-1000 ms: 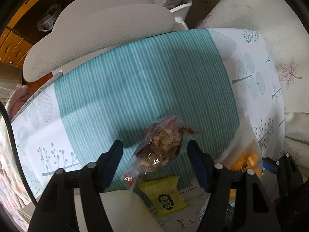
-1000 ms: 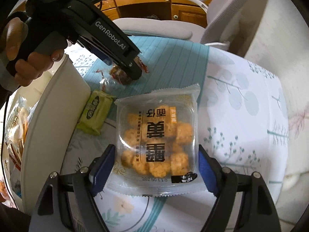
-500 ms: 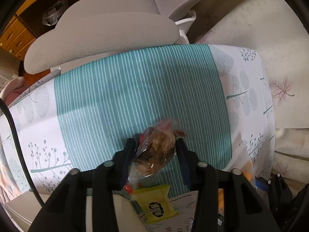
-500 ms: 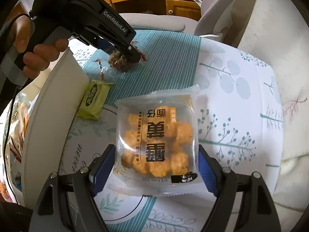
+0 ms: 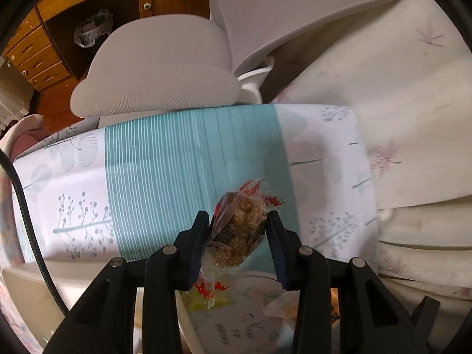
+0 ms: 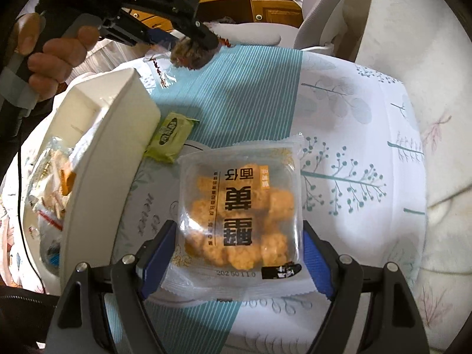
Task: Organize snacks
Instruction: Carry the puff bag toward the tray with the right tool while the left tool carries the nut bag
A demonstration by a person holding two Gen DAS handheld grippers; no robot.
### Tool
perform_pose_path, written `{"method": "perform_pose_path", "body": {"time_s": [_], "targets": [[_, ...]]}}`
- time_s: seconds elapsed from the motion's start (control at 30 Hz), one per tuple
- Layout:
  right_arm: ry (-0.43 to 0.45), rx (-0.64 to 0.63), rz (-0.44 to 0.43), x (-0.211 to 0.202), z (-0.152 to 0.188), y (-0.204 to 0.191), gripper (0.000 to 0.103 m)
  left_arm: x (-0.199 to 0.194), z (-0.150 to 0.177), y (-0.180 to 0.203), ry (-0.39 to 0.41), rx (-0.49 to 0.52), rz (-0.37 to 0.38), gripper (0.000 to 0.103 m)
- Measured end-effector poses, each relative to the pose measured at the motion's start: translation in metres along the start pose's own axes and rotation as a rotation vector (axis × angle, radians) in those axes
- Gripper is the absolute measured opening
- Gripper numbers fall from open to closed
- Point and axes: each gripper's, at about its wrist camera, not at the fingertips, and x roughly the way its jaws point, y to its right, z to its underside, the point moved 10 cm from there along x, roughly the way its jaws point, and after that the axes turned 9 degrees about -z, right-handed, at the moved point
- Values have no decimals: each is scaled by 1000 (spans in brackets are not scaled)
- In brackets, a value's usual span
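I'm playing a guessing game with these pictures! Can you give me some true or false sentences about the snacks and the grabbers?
1. The left gripper is squeezing a clear snack bag. True.
2. That snack bag lies flat on the tablecloth. False: it is lifted above it.
3. The green packet sits beside the white bin. True.
4. The right gripper has an orange cracker pack between its fingers. True.
5. The white bin has nothing in it. False: wrapped snacks show inside.
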Motion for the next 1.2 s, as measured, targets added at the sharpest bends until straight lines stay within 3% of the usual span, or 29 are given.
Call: {"method": "perform_pose_path", "body": {"time_s": [0.3, 0.67, 1.2], "targets": [[51, 13, -31, -39, 16, -10, 82, -72, 42, 23, 72, -27, 19, 38], [116, -23, -90, -77, 35, -42, 82, -141, 123, 9, 124, -138, -7, 38], [144, -90, -203, -101, 43, -92, 82, -182, 236, -26, 183, -324, -52, 39]]}}
